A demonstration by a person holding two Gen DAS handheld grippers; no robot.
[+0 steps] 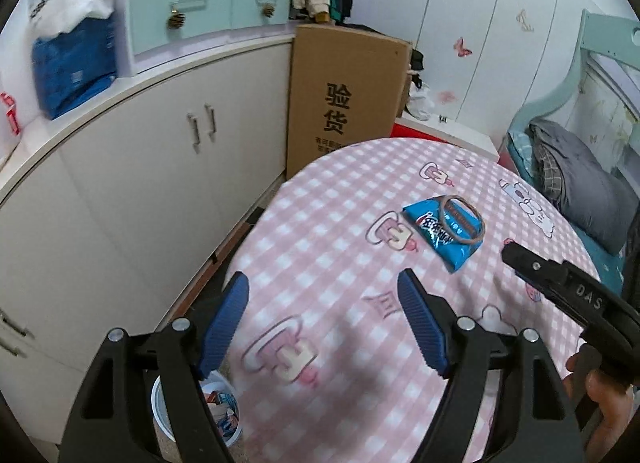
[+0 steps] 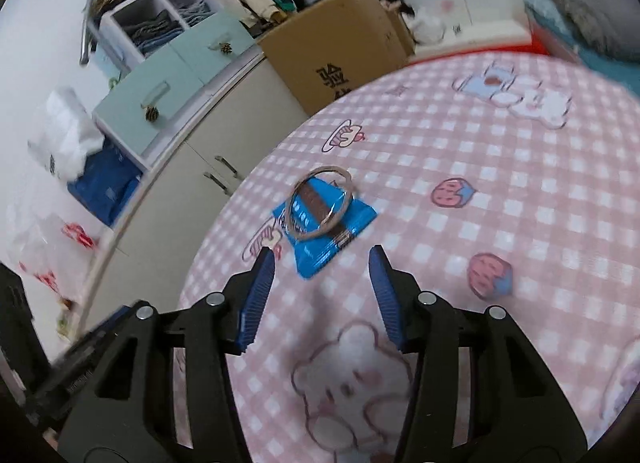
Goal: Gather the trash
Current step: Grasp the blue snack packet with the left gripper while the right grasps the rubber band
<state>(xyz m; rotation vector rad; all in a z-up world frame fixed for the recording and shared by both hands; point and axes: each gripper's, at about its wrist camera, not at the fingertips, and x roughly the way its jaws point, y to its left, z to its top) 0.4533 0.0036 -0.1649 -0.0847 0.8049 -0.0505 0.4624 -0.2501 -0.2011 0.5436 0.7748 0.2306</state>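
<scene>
One crinkly blue foil snack wrapper [image 2: 326, 223], under a thin brown rubber band [image 2: 322, 203], lies on the pink-checked worktop [image 2: 500, 191] at 12 o'clock of the spread right hand-held gripper [image 2: 320, 259]; light, slippery, likely best pinched at its near corner.

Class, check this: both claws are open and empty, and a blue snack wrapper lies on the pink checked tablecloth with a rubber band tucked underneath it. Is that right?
Not quite. The rubber band lies on top of the blue snack wrapper, not underneath, as the right wrist view shows. The rest holds: left claw and right claw are open and empty, above the pink checked tablecloth.
</scene>
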